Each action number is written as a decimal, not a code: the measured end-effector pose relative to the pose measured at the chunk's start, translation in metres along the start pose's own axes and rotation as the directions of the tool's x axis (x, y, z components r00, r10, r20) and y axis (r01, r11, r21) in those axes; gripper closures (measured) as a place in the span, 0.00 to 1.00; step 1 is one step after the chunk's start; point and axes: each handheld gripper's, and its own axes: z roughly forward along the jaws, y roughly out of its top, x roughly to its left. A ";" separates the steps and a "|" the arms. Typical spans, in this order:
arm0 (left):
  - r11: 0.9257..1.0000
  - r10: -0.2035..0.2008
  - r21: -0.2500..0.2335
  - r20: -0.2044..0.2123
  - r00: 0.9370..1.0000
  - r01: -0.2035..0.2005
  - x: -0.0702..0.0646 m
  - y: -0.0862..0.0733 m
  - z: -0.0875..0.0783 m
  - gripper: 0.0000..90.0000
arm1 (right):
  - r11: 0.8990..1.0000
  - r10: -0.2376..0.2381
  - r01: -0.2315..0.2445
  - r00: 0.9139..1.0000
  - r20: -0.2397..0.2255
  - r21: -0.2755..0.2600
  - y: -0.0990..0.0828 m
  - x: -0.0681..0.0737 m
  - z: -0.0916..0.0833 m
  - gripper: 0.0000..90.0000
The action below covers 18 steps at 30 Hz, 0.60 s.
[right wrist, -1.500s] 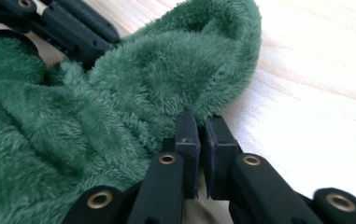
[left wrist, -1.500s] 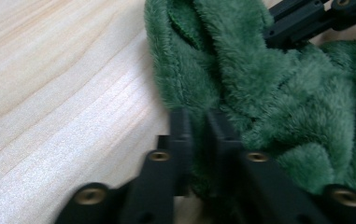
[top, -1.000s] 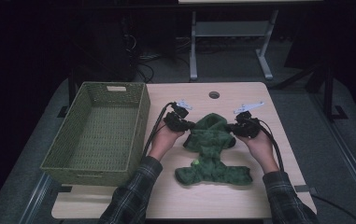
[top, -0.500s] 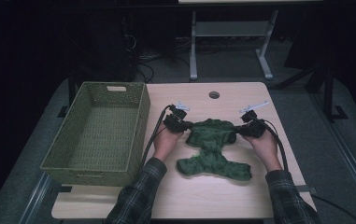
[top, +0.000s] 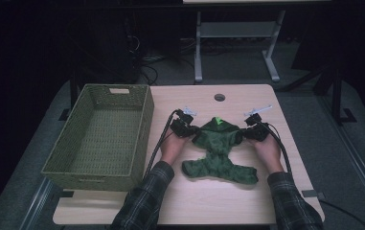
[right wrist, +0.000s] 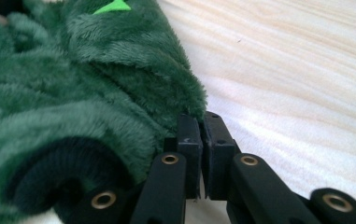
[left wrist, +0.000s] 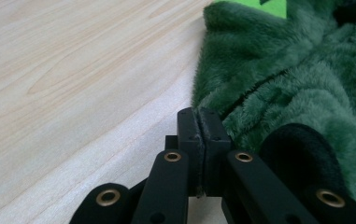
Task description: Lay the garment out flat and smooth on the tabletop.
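A fuzzy green garment lies spread on the wooden table, with a bright green tag at its far edge. My left gripper pinches the garment's left upper corner. In the left gripper view the jaws meet on the fabric edge; they have just eased open a hair, and the edge is still between their tips. My right gripper holds the right upper corner. In the right gripper view its jaws stand almost together on the plush edge.
A woven green basket stands at the left of the table, close to my left hand and its cable. A round cable hole sits near the table's far edge. Dark floor and a metal frame lie beyond.
Both hands have come down and drawn apart. The garment, bunched and raised between them before, now lies stretched out flat on the table.
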 end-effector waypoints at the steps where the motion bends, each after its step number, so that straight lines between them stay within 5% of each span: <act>1: 1.000 -0.009 -0.014 0.004 1.000 0.009 0.000 0.001 -0.002 0.96 | 1.000 0.000 0.000 1.000 0.000 -0.002 0.000 0.000 0.000 0.91; 7: 0.997 -0.040 -0.067 0.042 0.998 0.043 0.005 0.011 -0.026 0.76 | 0.996 -0.017 0.018 1.000 0.001 -0.082 0.005 0.001 -0.025 0.76; 18: 0.999 0.029 -0.040 0.074 0.997 -0.026 -0.012 0.010 -0.065 0.46 | 0.994 -0.022 0.019 0.999 -0.030 -0.110 0.004 0.007 -0.061 0.64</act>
